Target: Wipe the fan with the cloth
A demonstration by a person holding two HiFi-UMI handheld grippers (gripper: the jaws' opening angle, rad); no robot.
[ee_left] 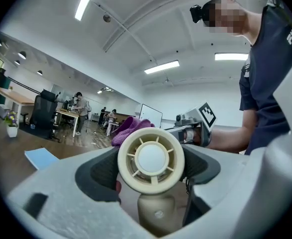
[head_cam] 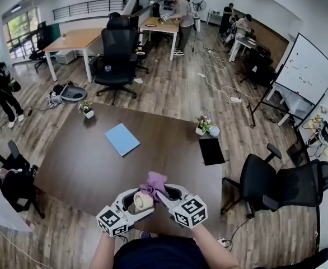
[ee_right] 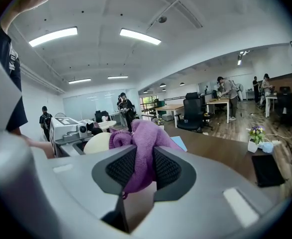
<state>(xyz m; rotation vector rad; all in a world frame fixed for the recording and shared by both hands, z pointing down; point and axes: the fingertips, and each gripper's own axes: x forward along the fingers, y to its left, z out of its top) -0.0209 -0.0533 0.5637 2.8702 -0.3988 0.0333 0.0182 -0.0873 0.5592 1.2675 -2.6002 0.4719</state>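
A small cream hand fan [head_cam: 143,201] sits upright between the pads of my left gripper [head_cam: 137,202], which is shut on it; its round grille [ee_left: 151,159] faces the left gripper view's camera. A purple cloth [ee_right: 142,146] is pinched in my right gripper [ee_right: 138,169], which is shut on it. In the head view the cloth [head_cam: 154,183] lies against the top of the fan, just above the near edge of the dark table [head_cam: 74,167]. From the right gripper view the fan [ee_right: 97,144] shows as a pale dome left of the cloth.
On the table lie a blue notebook [head_cam: 122,138], a black tablet [head_cam: 211,151], a potted plant [head_cam: 202,125] with a small white ball beside it, and another plant [head_cam: 86,109] at the far left corner. Office chairs [head_cam: 276,186] stand at the right; people work farther back.
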